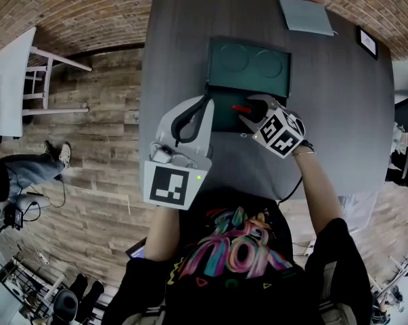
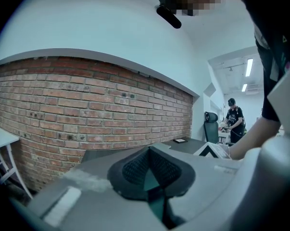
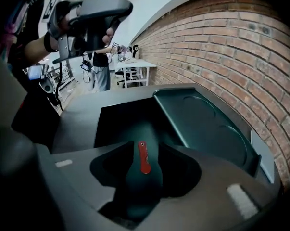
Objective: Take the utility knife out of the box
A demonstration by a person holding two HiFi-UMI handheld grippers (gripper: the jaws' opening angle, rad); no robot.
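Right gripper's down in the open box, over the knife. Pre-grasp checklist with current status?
1. Box lid open: ok.
2. Utility knife between the jaws of the right gripper: ok.
3. Right jaws apart, not pressing on the knife: ok.
4. Knife roughly centred between them: ok.
5. Left gripper steadying the box: cannot tell; its jaws are together by the box's left edge.

Left gripper (image 1: 204,107) held about level, jaws together, nothing between. Right gripper (image 1: 252,114) tilted steeply down, jaws wide apart. Both arms reach forward.
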